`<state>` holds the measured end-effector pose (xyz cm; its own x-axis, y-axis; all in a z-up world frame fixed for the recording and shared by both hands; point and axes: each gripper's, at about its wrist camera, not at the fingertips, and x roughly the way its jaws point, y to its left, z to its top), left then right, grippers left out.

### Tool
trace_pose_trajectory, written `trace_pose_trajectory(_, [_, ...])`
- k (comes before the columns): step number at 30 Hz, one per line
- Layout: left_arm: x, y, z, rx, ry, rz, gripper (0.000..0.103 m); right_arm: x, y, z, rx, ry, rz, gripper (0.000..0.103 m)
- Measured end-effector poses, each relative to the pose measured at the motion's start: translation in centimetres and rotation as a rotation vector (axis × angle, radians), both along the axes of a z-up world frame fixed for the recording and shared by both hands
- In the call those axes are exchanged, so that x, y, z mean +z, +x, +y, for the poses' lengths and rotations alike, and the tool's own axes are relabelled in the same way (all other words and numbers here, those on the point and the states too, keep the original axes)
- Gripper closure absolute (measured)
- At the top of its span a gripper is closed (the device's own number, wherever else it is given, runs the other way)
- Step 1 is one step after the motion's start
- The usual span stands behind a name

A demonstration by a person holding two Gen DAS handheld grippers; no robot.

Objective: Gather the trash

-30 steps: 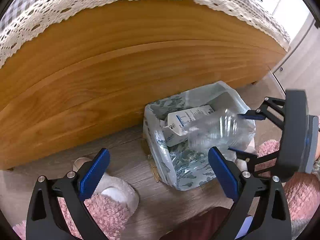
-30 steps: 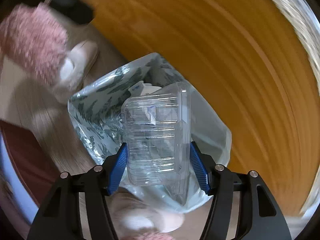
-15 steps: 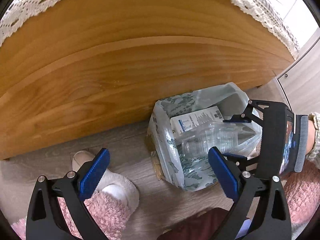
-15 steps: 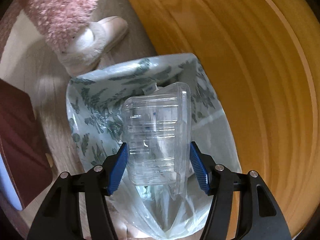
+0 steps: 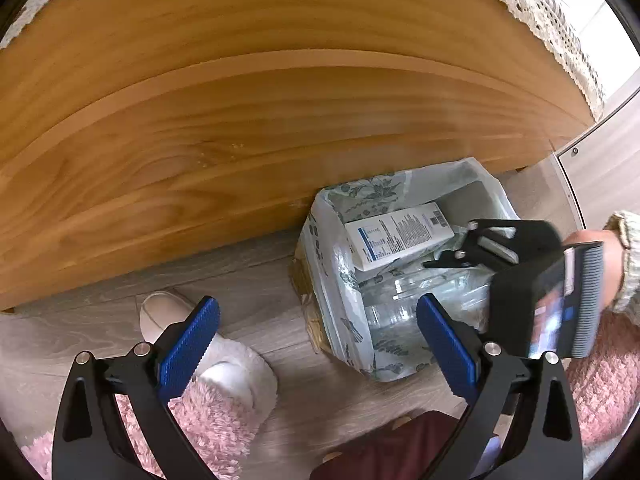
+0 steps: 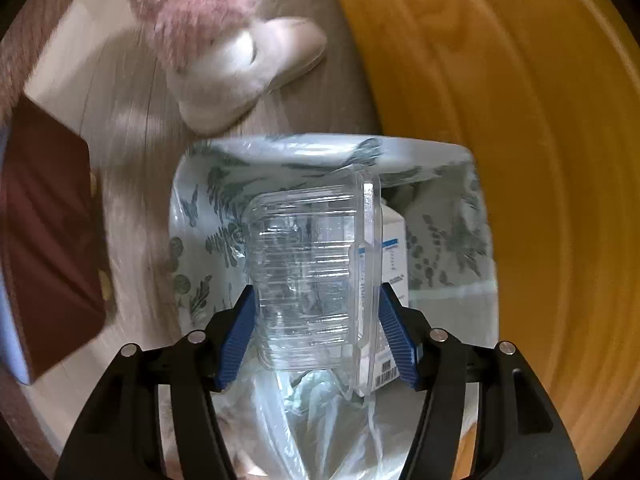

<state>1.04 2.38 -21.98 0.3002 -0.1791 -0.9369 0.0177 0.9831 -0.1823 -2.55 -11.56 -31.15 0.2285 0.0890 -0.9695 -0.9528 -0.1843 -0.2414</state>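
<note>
A clear plastic clamshell container (image 6: 308,280) is pinched between the blue pads of my right gripper (image 6: 316,312), which is shut on it and points down into the bin. The bin (image 6: 280,152) is lined with a leaf-printed plastic bag and holds a white carton (image 6: 394,256). In the left wrist view the same bin (image 5: 320,240) sits on the floor against a wooden panel, with the carton (image 5: 400,236) and the clear container (image 5: 408,300) inside its mouth. The right gripper body (image 5: 520,280) hangs over it. My left gripper (image 5: 316,344) is open and empty, above the floor left of the bin.
A tall wooden panel (image 5: 260,120) stands right behind the bin. A person's feet in pink fluffy slippers (image 5: 208,380) rest on the grey wood floor (image 5: 248,280) beside it. A dark red book or case (image 6: 48,240) lies on the floor near the bin.
My right gripper has rolled and sunk, carrying the clear container down into the bin's mouth. The left gripper has drifted slightly lower; it stays open.
</note>
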Motion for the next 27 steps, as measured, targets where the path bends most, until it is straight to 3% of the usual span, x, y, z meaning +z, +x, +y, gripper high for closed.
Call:
trace_pose_trajectory(14, [-2.1, 0.6, 0.4, 0.006, 0.018, 0.081, 0.008, -3.7, 1.2, 1.2, -0.007, -0.062, 0.104, 0.043])
trace_pose_trajectory(18, [-3.0, 0.9, 0.5, 0.000, 0.031, 0.112, 0.008, -5.0, 1.1, 1.0, 0.009, -0.084, 0.078, 0.043])
trace_pose_trajectory(27, [-3.4, 0.9, 0.4, -0.014, 0.036, 0.122, 0.008, -4.3, 2.0, 1.4, -0.016, -0.055, 0.092, 0.043])
